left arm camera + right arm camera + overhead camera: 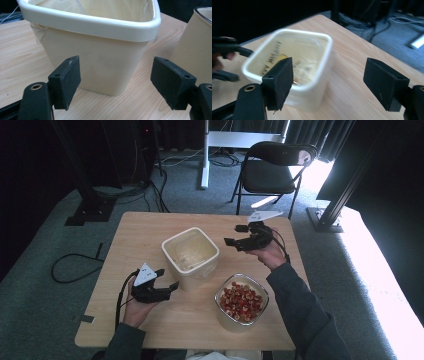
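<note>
A cream square tub point(190, 252) with a clear liner stands at the middle of the wooden table point(130, 235). To its near right is a glass bowl point(241, 301) of red cut pieces. My left gripper point(167, 278) rests at the tub's near-left corner, jaws open and pointed at its wall. In the left gripper view the tub point(100, 57) stands just beyond the open left gripper point(116, 82), untouched, with the bowl point(197, 50) at the right. My right gripper point(234, 234) hovers right of the tub, open and empty. In the right gripper view, the right gripper point(328, 82) faces the blurred tub point(299, 57).
A black folding chair point(275, 170) stands beyond the table's far edge, near a white desk leg point(204, 160). Cables point(75, 265) lie on the grey carpet at the left. Bare tabletop lies at the far left and along the near edge.
</note>
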Motion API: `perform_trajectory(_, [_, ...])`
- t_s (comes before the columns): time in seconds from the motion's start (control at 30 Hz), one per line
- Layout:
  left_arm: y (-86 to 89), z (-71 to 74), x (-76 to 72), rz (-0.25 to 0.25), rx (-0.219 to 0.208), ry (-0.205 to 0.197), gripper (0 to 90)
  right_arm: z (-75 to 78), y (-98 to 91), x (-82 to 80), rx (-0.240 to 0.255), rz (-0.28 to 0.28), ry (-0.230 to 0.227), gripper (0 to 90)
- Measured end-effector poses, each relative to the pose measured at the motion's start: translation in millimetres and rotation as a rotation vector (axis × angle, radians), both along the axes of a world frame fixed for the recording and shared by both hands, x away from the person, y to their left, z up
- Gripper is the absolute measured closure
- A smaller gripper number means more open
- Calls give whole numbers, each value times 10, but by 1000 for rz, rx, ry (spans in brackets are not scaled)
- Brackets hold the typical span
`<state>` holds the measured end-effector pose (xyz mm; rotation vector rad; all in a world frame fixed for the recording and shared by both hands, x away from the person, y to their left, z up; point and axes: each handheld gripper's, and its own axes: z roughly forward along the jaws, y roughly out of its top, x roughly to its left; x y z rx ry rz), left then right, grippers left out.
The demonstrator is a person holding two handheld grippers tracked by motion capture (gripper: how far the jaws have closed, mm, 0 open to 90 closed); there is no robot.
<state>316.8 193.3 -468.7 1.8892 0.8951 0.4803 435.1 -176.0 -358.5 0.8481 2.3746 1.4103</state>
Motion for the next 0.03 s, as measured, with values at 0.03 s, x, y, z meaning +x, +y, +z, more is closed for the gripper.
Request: perform_trajectory(0.03, [5, 0, 5, 1, 1, 1, 247, -43, -62, 8, -6, -16, 6, 244])
